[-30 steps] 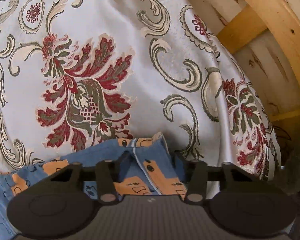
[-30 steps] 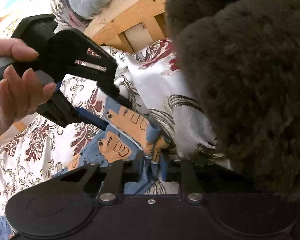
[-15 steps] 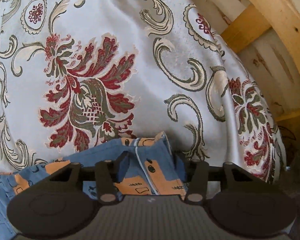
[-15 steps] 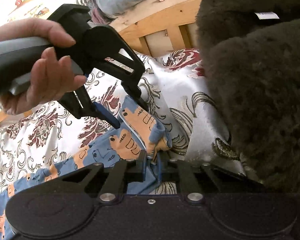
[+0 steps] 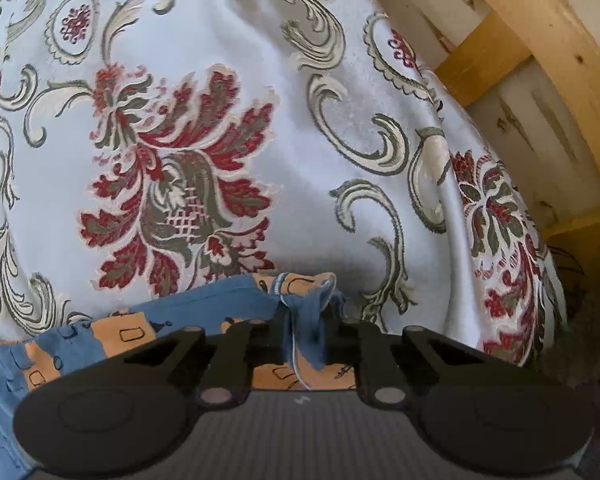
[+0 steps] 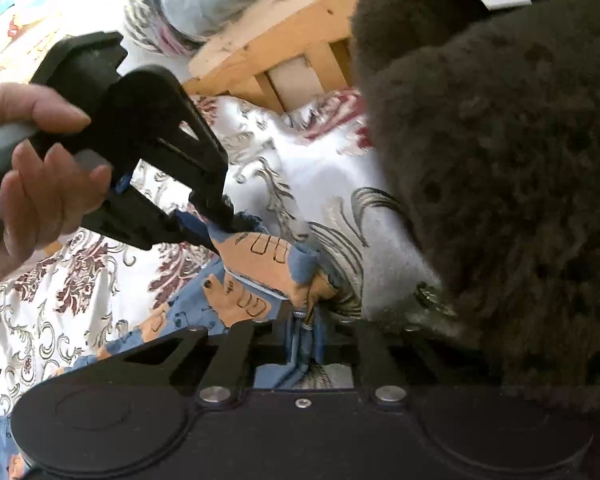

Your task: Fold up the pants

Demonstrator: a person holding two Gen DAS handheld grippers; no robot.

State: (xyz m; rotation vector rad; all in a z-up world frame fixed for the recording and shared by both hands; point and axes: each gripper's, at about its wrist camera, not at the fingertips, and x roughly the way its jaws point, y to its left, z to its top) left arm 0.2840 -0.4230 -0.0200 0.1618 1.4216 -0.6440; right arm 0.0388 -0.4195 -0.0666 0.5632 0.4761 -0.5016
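**A:** What's just changed on your side?

**B:** My left gripper (image 5: 302, 336) stood spread around the hem a moment ago; now its jaws are closing, and a bunched fold of the pants (image 5: 204, 312) is caught between them. My right gripper (image 6: 304, 336) is pressed together on the neighbouring corner of the same hem, as it was before.

**A:** So both corners are taken?

**B:** I judge so. With two holds on that end I can lift it and carry it over for the fold.

**A:** Where do the pants lie, and which way do they run?

**B:** On the floral bedspread (image 5: 228, 80). In the right wrist view their long axis runs from the gripped hem, near the dark fleece blanket (image 6: 500, 160), away toward the lower left, so the hem end points at the wooden bed frame (image 6: 260, 60) beyond. The hand (image 6: 40, 184) holding the left tool is at the left edge. The far end of the pants is out of view.
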